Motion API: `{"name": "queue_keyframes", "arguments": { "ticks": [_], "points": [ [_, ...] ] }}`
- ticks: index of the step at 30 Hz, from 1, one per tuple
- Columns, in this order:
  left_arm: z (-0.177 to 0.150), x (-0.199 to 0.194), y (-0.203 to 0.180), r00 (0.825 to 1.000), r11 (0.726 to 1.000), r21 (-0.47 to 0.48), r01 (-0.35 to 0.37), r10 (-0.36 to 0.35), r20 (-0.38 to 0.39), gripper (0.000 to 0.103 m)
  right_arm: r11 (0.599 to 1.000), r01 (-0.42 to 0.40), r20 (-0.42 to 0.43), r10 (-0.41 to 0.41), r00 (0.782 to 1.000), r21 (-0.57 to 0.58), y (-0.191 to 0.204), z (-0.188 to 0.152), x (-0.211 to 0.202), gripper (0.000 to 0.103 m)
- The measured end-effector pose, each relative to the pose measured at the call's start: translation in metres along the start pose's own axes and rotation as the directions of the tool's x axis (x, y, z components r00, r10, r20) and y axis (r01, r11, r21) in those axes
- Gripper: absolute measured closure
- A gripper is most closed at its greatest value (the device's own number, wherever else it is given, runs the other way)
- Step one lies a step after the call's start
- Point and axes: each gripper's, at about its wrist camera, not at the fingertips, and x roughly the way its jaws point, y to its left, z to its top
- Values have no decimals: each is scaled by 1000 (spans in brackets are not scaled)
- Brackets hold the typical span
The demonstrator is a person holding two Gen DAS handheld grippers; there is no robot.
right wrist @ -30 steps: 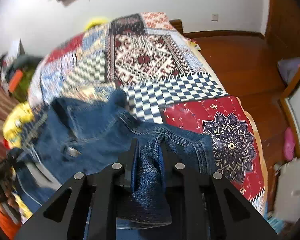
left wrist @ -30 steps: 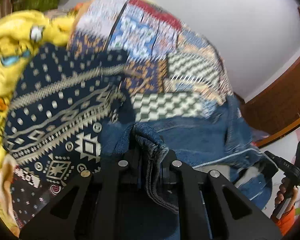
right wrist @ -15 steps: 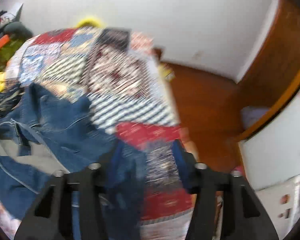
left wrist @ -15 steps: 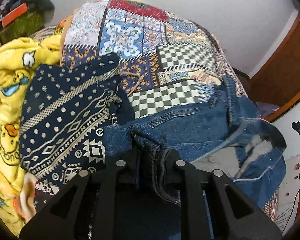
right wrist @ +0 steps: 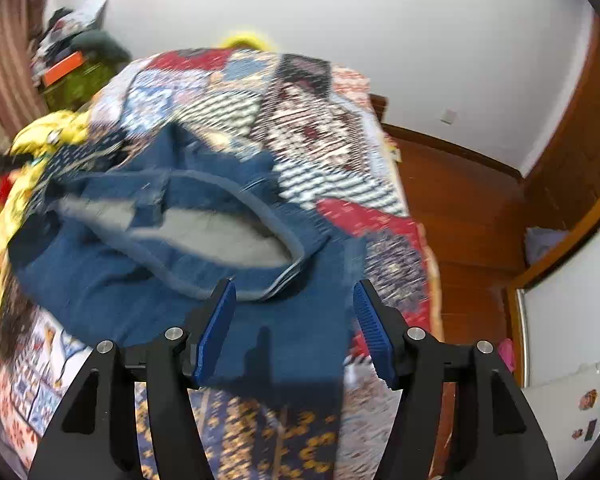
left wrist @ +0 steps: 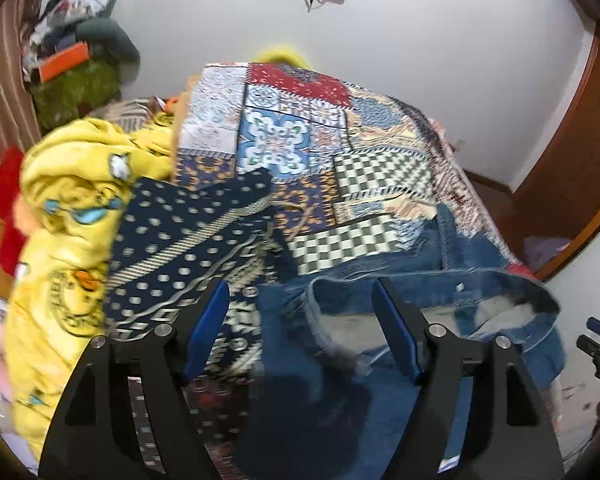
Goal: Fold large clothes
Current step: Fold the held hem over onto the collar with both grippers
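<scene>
Now both grippers are spread wide and hold nothing. The left gripper (left wrist: 300, 328) and the right gripper (right wrist: 294, 326) have just been opening, and each one has let go of the blue denim jacket (right wrist: 148, 280). No cloth is between the jaws of either one; the jacket only lies under them.

I think they let go because the jacket is now where the person wants it, flat on the bed (right wrist: 320, 132), so it can be smoothed or folded again.

The jacket lies on the patchwork bed cover, at the near end of the bed. Its collar opening with the grey lining (right wrist: 220, 236) faces up. The jacket looks longest from side to side, across the bed, with its collar edge toward the far end. It is blurry, so I cannot tell where the sleeves are.

Beside it, at the bed's left edge, sit a dark patterned cloth (left wrist: 188, 248) and a yellow blanket (left wrist: 72, 208).
</scene>
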Motion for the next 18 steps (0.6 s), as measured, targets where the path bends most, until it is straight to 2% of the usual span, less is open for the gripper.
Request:
{"name": "queue_keyframes", "arguments": {
  "ticks": [6, 11, 14, 18],
  "points": [
    [-38, -5, -7, 999, 993, 121, -10, 15, -37, 30, 996, -84, -36, 84, 996, -2, 25, -17, 17, 45],
    [-75, 8, -33, 992, 981, 183, 61, -39, -124, 30, 994, -106, -95, 106, 990, 10, 38, -25, 41, 44],
    [-84, 24, -48, 981, 976, 187, 112, -78, -180, 30, 995, -98, -118, 101, 988, 30, 40, -23, 60, 43],
    [-84, 50, -65, 979, 972, 219, 85, -40, -201, 30, 991, -114, -136, 122, 983, 65, 40, -10, 80, 36]
  ]
}}
